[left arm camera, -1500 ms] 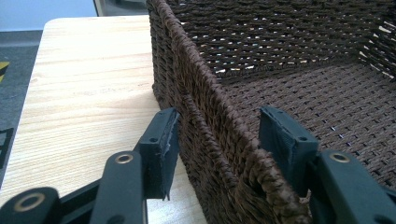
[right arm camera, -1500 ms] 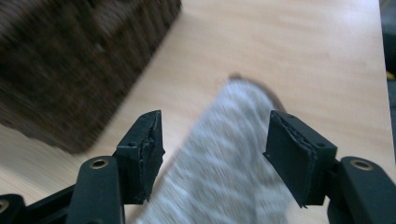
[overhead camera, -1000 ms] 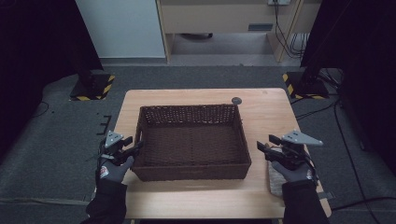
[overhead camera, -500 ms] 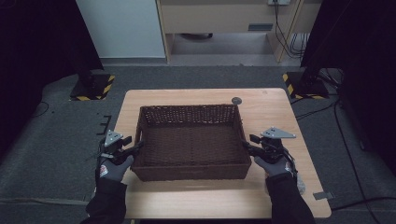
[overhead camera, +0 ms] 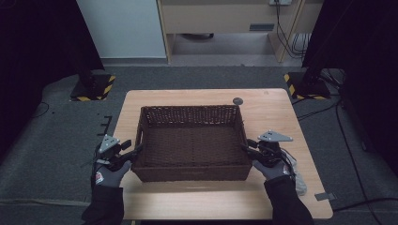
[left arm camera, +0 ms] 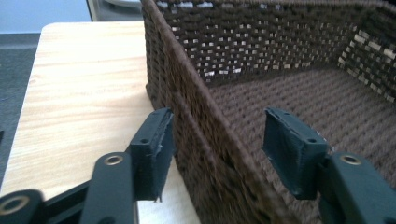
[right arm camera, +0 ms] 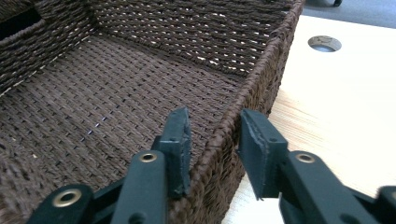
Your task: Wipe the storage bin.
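Note:
A dark brown woven basket point(overhead camera: 190, 108) stands empty in the middle of the wooden table point(overhead camera: 281, 117). My left gripper point(overhead camera: 136, 151) is at the basket's left wall, near the front corner. In the left gripper view that wall point(left arm camera: 201, 135) runs between the jaws of the left gripper point(left arm camera: 217, 140); the outer pad lies close to it and the inner pad stands well off it, so this gripper is open. My right gripper point(overhead camera: 246, 146) is at the right wall. In the right gripper view the jaws of the right gripper point(right arm camera: 215, 135) press on both sides of the basket rim point(right arm camera: 261, 70).
A round cable hole point(overhead camera: 238, 101) sits in the table behind the basket's far right corner. A crumpled clear bag point(overhead camera: 295, 176) lies by my right hand near the table's right edge. Black-and-yellow stand bases point(overhead camera: 91, 89) point(overhead camera: 307, 86) rest on the floor beyond the table.
My right gripper has moved left from the table's right edge to the basket's right wall and closed on its rim. The left gripper has stayed at the left wall.

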{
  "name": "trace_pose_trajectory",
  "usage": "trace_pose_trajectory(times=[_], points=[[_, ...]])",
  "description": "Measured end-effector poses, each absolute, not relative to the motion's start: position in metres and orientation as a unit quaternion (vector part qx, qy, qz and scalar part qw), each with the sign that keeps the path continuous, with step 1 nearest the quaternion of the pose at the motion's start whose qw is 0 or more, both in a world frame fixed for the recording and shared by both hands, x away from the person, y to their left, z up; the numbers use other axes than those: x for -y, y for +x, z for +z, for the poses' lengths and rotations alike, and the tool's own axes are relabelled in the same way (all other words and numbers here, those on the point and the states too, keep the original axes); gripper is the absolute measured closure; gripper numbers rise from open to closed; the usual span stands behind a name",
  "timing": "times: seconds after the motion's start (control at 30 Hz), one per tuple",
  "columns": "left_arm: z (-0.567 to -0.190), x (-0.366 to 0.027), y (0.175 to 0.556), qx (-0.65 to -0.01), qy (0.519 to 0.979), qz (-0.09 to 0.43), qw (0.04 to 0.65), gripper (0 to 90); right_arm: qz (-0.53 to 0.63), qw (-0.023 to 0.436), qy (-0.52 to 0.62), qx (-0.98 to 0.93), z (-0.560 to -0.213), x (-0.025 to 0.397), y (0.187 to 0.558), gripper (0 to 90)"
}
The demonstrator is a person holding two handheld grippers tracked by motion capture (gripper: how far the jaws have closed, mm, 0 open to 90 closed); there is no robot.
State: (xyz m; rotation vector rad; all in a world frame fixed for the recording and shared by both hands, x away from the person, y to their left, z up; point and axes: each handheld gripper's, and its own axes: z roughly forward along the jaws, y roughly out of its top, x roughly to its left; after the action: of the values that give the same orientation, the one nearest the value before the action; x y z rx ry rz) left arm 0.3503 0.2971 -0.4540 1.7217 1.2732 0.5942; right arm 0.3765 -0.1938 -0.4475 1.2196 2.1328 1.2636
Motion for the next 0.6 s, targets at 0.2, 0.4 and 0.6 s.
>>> trace_pose_trajectory(times=[0.2, 0.4, 0.6], points=[[-0.457, -0.298, 0.352, -0.517, 0.694, 0.225, 0.447, 50.7, 0.441, 0.190, 0.435, -0.761, -0.445, 0.193, 0.369, 64.4], [-0.456, -0.296, 0.358, -0.509, 0.705, 0.225, 0.441, 57.1, 0.457, 0.203, 0.426, -0.754, -0.437, 0.193, 0.377, 54.4], [-0.456, -0.297, 0.370, -0.507, 0.707, 0.225, 0.439, 55.0, 0.458, 0.209, 0.430, -0.750, -0.440, 0.191, 0.397, 53.4]])
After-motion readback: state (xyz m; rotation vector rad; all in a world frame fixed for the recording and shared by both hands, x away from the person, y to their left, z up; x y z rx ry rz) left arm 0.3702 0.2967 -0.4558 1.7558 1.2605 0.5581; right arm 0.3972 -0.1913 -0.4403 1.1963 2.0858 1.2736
